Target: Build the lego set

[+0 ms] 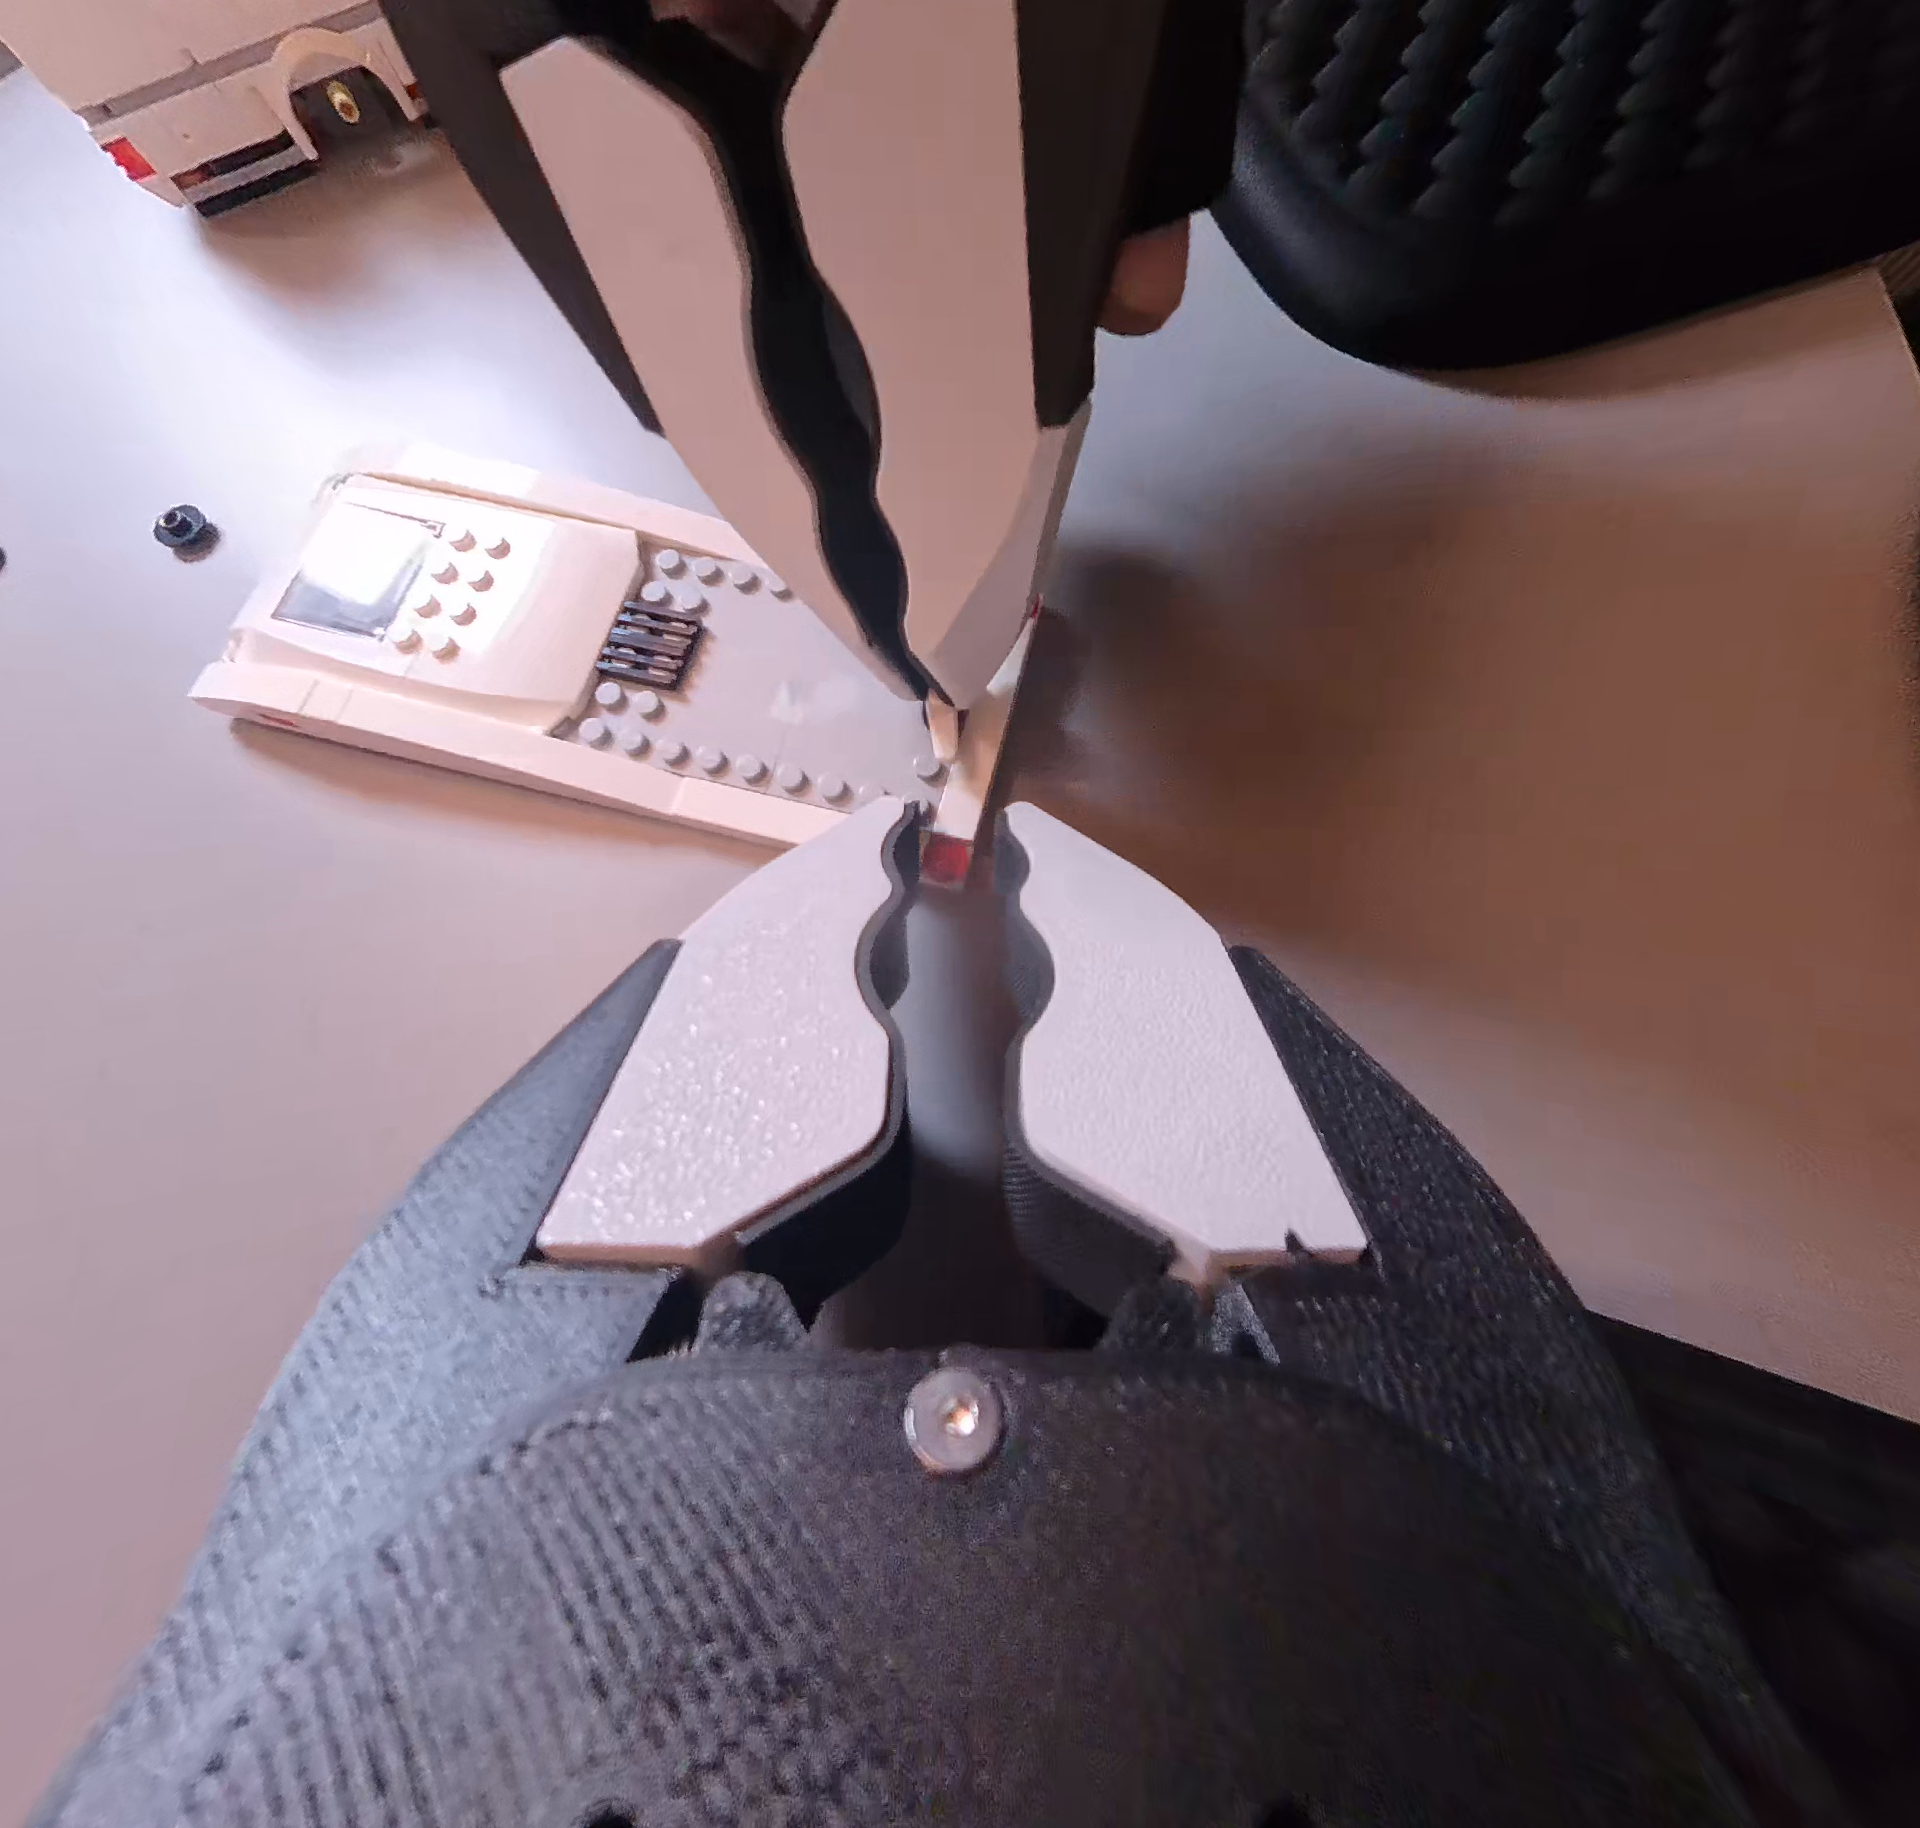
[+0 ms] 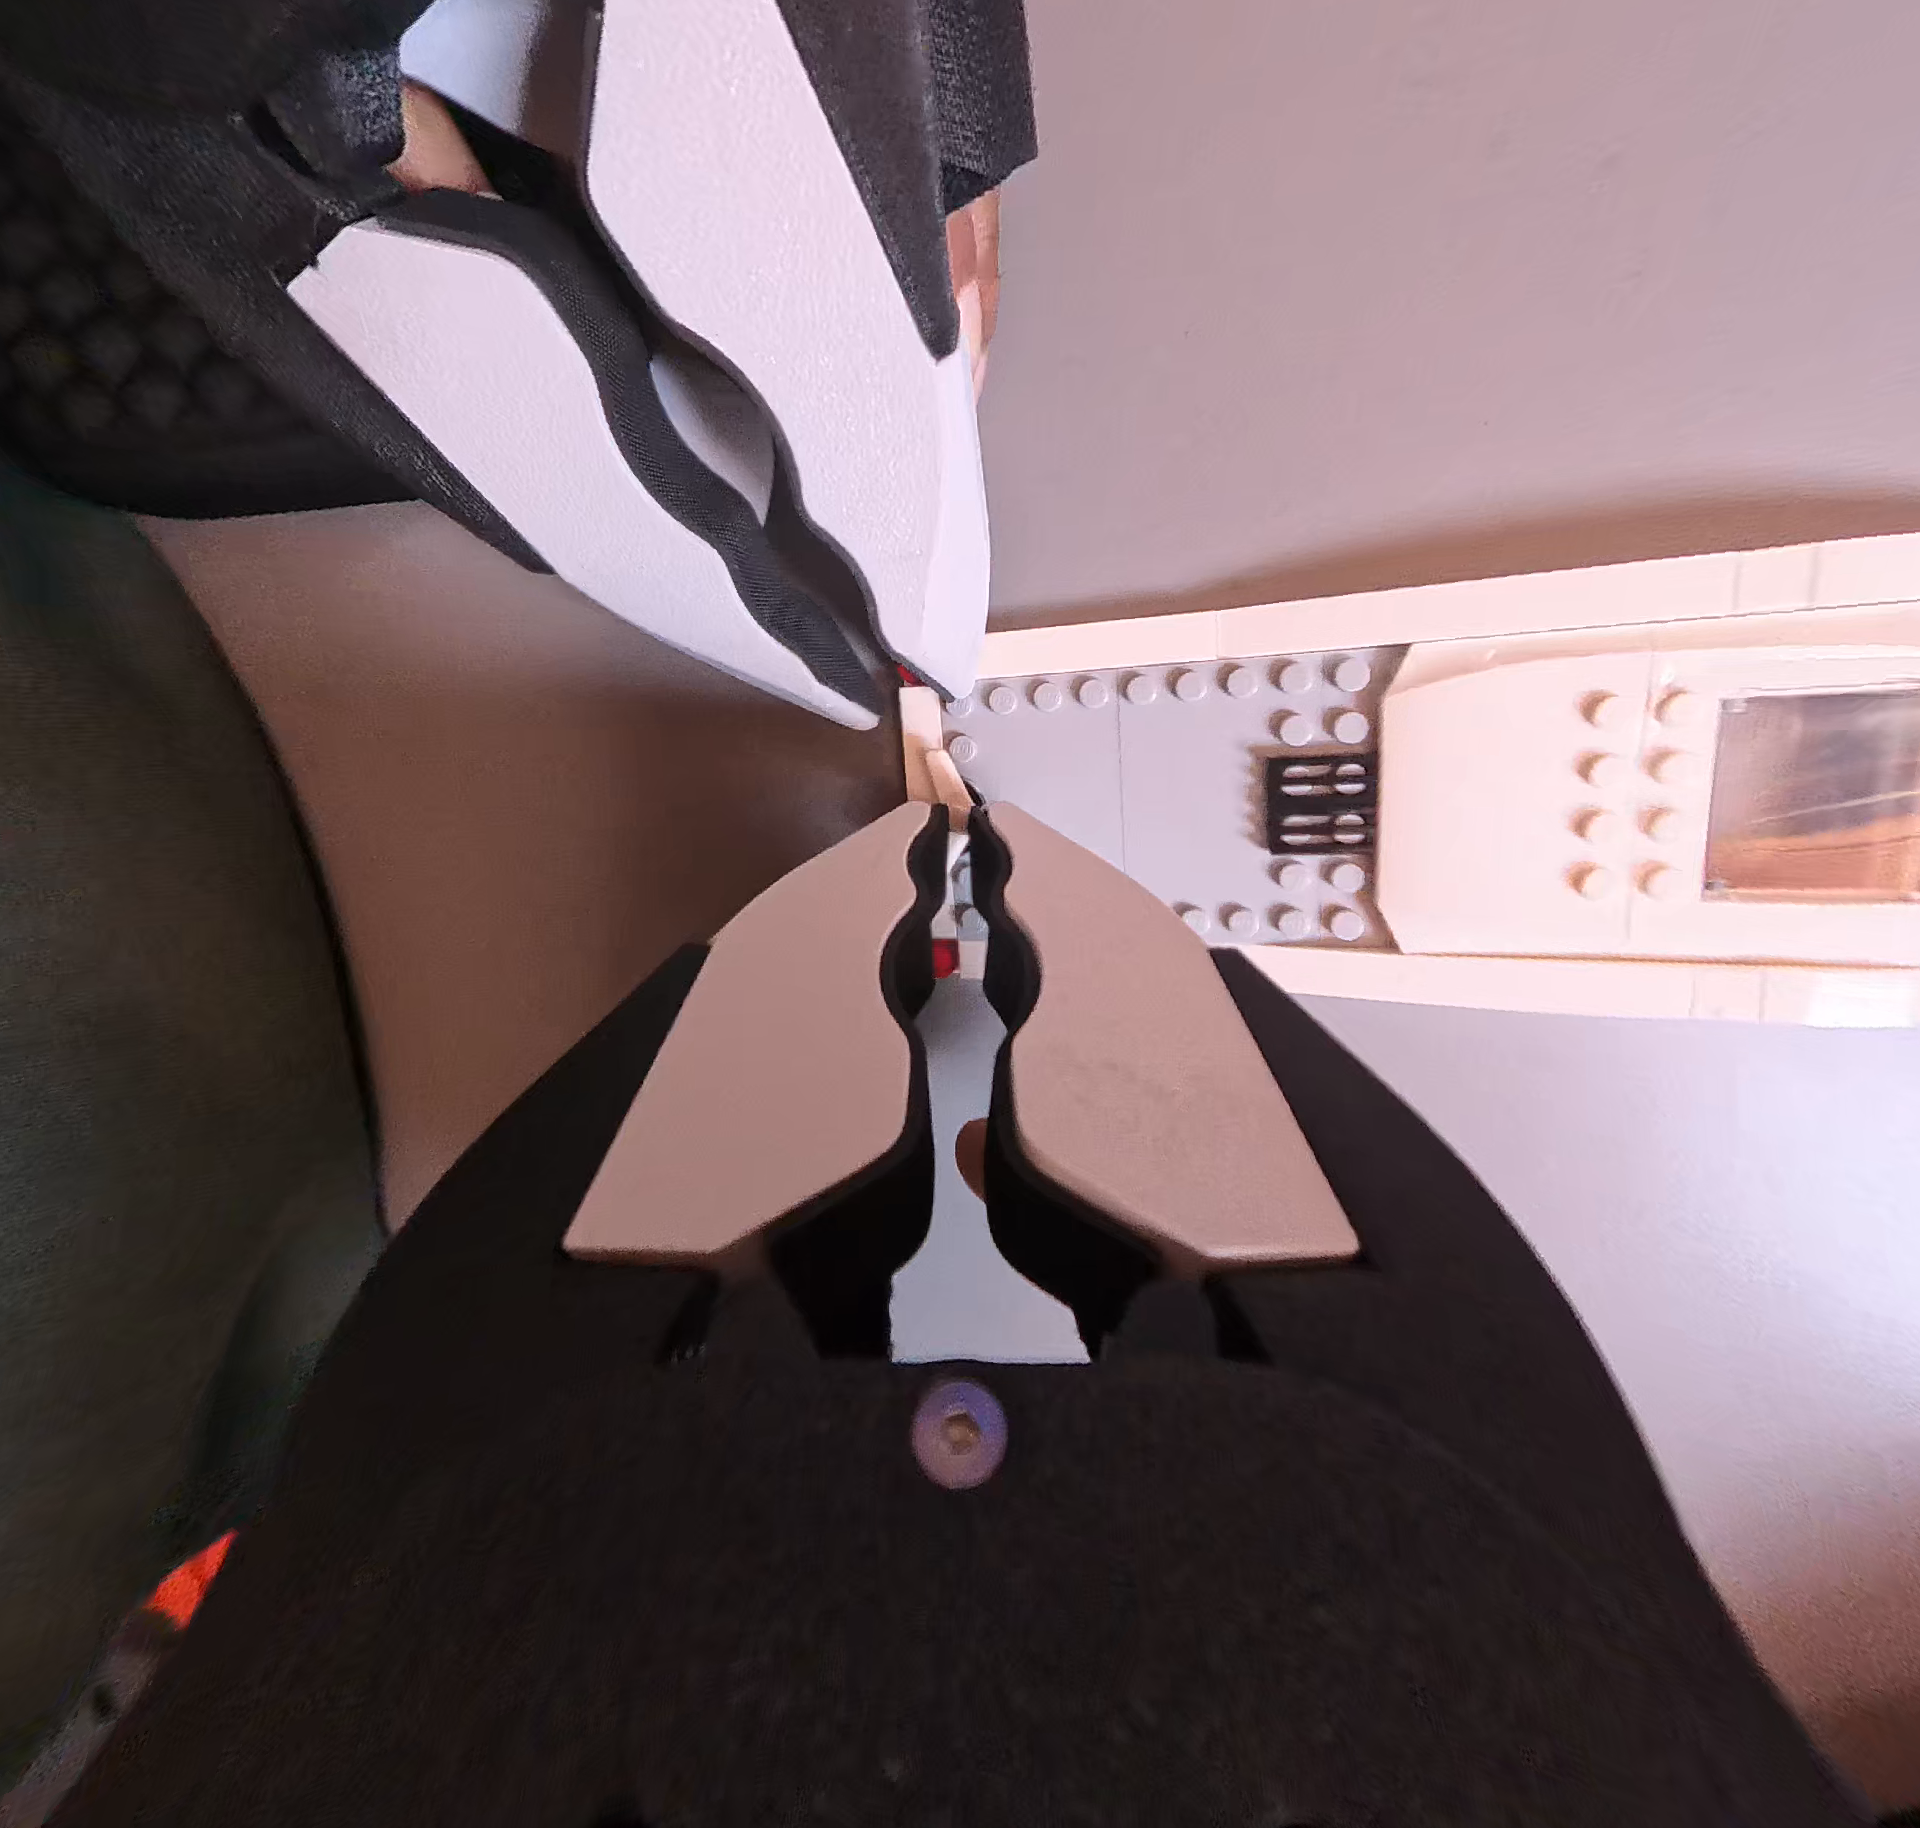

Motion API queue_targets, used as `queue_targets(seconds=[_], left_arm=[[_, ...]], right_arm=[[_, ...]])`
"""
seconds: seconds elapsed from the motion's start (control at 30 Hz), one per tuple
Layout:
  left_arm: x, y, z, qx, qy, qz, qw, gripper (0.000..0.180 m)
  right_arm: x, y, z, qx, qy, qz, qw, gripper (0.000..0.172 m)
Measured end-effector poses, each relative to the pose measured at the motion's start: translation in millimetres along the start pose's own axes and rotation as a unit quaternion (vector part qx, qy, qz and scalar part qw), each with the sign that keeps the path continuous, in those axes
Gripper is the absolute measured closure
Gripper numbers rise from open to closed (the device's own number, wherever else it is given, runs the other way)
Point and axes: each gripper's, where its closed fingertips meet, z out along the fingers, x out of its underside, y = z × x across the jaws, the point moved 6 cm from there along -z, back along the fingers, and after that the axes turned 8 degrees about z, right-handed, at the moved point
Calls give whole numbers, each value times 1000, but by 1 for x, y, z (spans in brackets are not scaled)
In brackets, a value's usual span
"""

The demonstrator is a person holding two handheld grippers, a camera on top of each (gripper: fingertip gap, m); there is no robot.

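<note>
At the studded grey end of a white and grey brick panel (image 1: 540, 635) lying flat on the table (image 1: 260, 999), the two grippers meet tip to tip. Seen from the left wrist, the left gripper (image 1: 951, 828) is clenched on the end of a narrow white bar (image 1: 966, 791) that carries a small red piece (image 1: 945, 859), the pads closing on it from 9 and 3 o'clock. The bar runs away from those tips toward 1 o'clock, along the panel's end edge. The right gripper (image 2: 956, 822) reaches in from 12 o'clock in that view, its fingers nearly together and pinched on a small cream tab (image 2: 945, 776) that sits against the bar about halfway along it. From the right wrist the tab pokes out just beyond its own fingertips at 12 o'clock, and the left gripper comes down from 11 o'clock with a glimpse of red at its tips. To 3 o'clock of the right gripper's tips the panel stretches away: rows of grey studs, then a black grille tile (image 2: 1314, 817), then a sloped white section with a clear window (image 2: 1808, 791). In the left wrist view a small black round piece (image 1: 185, 528) lies alone on the table at 9 o'clock, well apart from the panel, a larger white brick model (image 1: 208, 116) stands at 11 o'clock, and a black mesh chair (image 1: 1610, 116) fills 1 o'clock.
</note>
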Motion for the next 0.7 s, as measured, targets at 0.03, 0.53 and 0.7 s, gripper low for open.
queue_targets(seconds=[0.03, 0.53, 0.7], left_arm=[[0, 0, 0, 0, 0, -2, 1000, 168], [0, 1, 0, -4, 1, -4, 1000, 170], [0, 1, 0, -6, 1, -3, 1000, 170]], right_arm=[[-1, -1, 0, -7, 7, 1, 1000, 168], [0, 8, 1, 78, -20, -82, 993, 168], [10, 18, -8, 84, -104, -94, 986, 148]])
